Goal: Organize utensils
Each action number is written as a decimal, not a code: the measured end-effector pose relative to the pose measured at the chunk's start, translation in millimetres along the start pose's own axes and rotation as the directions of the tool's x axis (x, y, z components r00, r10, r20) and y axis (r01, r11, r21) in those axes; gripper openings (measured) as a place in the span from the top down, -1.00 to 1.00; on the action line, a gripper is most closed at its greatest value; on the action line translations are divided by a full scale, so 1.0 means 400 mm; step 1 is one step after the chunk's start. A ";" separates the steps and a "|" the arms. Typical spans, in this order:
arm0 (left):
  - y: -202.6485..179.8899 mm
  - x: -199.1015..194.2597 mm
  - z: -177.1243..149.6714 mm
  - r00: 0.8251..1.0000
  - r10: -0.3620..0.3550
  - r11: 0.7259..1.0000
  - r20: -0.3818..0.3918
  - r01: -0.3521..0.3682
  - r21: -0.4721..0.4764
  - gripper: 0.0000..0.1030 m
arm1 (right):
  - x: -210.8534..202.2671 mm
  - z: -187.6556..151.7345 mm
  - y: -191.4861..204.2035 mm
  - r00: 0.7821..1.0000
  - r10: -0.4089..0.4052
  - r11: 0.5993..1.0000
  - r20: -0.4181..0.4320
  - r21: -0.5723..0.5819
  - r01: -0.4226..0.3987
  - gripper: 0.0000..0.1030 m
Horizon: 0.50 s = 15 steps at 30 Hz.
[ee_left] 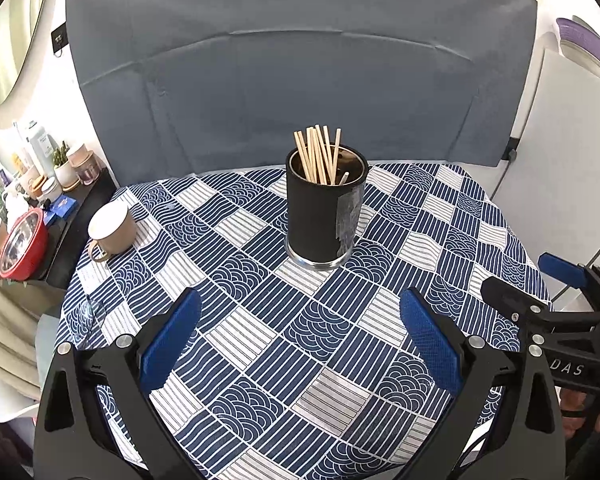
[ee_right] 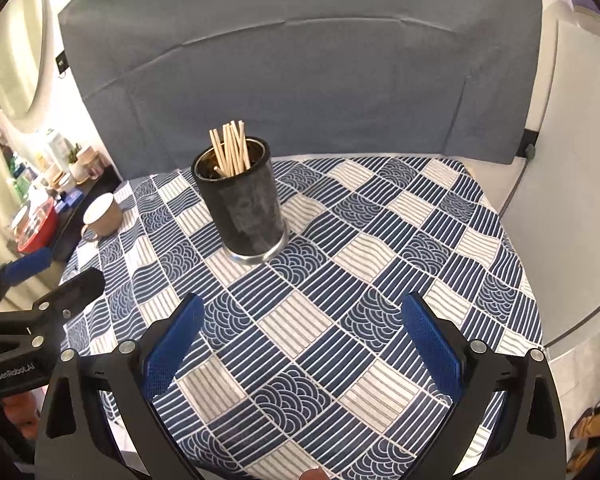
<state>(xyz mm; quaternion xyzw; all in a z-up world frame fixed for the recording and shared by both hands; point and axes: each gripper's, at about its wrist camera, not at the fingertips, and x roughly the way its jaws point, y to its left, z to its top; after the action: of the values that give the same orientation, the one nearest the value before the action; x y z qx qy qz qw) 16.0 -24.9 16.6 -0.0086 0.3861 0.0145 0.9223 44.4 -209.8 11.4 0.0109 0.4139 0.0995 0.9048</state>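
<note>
Both claws are just hanging over the near half of the bench right now, nothing in either one. The left claw [ee_left: 300, 344] has its blue pads spread wide, same deal with the right claw [ee_right: 304, 344], wide apart with only the patterned tablecloth [ee_left: 340, 360] showing between them.

The chopsticks [ee_left: 320, 156] are all standing in the black holder [ee_left: 324, 216] near the middle of the bench, leaning every which way. I can't spot a single loose one on the cloth, so to me this looks basically finished.

What I'd worry about from here: that holder is tall and narrow on a shiny metal base, sitting on a cloth that's visibly rippled. If either claw swings forward and clips the stick tops or the rim, I'd bet the whole thing tips and sticks scatter everywhere. Dragging a claw across the cloth could tug it too. Also there's a beige mug [ee_left: 112, 228] lying on its side near the left edge, looks like an easy thing to knock off with a careless sweep.
</note>
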 end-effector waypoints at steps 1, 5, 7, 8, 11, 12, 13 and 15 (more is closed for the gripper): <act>0.004 -0.003 0.000 1.000 -0.002 1.000 0.008 0.002 -0.005 -0.89 | 0.000 0.000 0.002 1.000 0.002 1.000 -0.001 -0.004 -0.002 -0.84; 0.008 -0.012 0.003 0.999 0.002 1.000 0.032 -0.002 -0.004 -0.89 | -0.003 0.004 0.011 1.000 0.011 1.000 0.006 -0.017 -0.011 -0.84; 0.004 -0.013 0.003 0.999 0.005 1.000 0.034 -0.006 0.009 -0.89 | -0.005 0.006 0.016 1.000 0.007 1.000 0.011 -0.024 -0.007 -0.84; 0.000 -0.013 0.001 0.999 0.006 1.000 0.034 -0.006 0.018 -0.89 | -0.006 0.007 0.018 1.000 0.007 1.000 0.014 -0.026 -0.007 -0.84; -0.003 -0.014 -0.002 0.999 -0.002 0.999 0.036 0.000 0.035 -0.89 | -0.005 0.010 0.019 1.000 0.005 1.000 0.015 -0.026 -0.004 -0.84; -0.004 -0.014 -0.002 0.999 -0.006 0.999 0.036 0.005 0.039 -0.89 | -0.005 0.010 0.018 1.000 0.003 1.000 0.014 -0.025 -0.003 -0.84; -0.004 -0.014 -0.002 0.999 -0.008 0.999 0.037 0.007 0.042 -0.89 | -0.004 0.011 0.019 1.000 0.003 1.000 0.013 -0.024 -0.003 -0.84; -0.004 -0.014 -0.003 0.999 -0.019 0.999 0.039 0.018 0.046 -0.89 | -0.004 0.011 0.021 1.000 0.002 1.000 0.009 -0.025 -0.002 -0.84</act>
<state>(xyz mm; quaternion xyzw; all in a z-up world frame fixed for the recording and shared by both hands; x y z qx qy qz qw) 11.0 -26.7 19.9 0.0091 0.3680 -0.0026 0.9298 45.3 -201.6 16.1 0.0006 0.4083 0.1056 0.9067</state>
